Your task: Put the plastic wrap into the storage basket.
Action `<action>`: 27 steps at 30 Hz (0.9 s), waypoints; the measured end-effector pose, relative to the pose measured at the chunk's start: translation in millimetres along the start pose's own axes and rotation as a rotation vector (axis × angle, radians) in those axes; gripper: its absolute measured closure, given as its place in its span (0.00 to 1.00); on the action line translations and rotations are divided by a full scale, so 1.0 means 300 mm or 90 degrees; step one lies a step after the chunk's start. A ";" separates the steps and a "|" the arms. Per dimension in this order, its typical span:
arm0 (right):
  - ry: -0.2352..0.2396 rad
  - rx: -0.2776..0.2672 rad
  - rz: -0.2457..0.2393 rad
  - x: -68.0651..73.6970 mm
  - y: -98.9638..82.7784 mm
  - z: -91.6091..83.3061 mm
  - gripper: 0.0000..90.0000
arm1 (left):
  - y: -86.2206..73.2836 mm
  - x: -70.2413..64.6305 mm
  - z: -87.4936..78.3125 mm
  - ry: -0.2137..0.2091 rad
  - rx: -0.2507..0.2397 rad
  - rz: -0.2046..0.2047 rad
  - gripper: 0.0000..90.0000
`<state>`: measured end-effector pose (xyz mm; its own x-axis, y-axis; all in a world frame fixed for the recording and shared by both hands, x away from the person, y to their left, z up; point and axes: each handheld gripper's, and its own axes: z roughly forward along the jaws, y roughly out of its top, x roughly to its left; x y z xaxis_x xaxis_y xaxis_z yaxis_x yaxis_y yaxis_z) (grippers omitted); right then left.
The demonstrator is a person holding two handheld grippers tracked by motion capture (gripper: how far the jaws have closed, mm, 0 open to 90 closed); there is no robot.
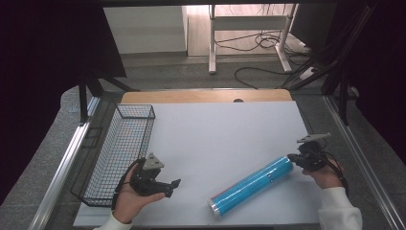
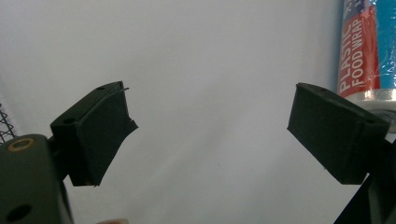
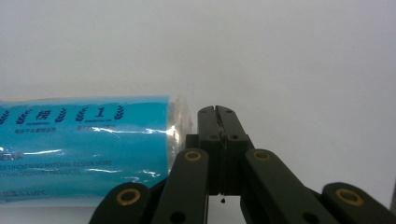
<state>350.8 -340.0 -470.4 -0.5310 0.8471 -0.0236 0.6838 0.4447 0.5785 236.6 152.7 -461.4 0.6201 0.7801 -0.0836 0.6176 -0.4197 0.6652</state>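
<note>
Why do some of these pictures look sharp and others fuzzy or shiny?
High view: even light on the white table, dark corners, the blue roll small but clear. Left gripper view: the close black fingers are soft, the table pale and hazy, yet the roll's lettering reads. Right gripper view: a white glare streak crosses the roll's wrapper, and its small print blurs.

A black wire basket (image 1: 119, 153) sits empty at the white table's (image 1: 220, 139) left edge.
</note>
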 end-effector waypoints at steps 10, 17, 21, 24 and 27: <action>-0.013 -0.032 0.050 -0.003 -0.080 -0.071 0.99 | -0.003 0.004 0.005 -0.005 0.002 -0.001 0.14; -0.004 -0.049 0.052 0.042 -0.161 -0.093 0.92 | -0.001 -0.002 0.009 -0.005 0.002 0.002 0.14; -0.003 -0.064 0.042 0.070 -0.185 -0.096 0.70 | 0.002 -0.009 0.013 -0.006 0.004 0.007 0.15; -0.008 -0.082 0.056 0.079 -0.205 -0.098 0.55 | 0.005 -0.016 0.019 -0.007 0.006 0.008 0.15; -0.019 -0.089 0.056 0.079 -0.214 -0.099 0.47 | 0.016 -0.032 0.025 -0.010 0.005 0.008 0.15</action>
<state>279.5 -357.1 -483.8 -0.4565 0.8897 0.0092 0.6493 0.3260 0.6871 237.2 139.8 -462.9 0.6361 0.7667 -0.0869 0.6130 -0.4337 0.6604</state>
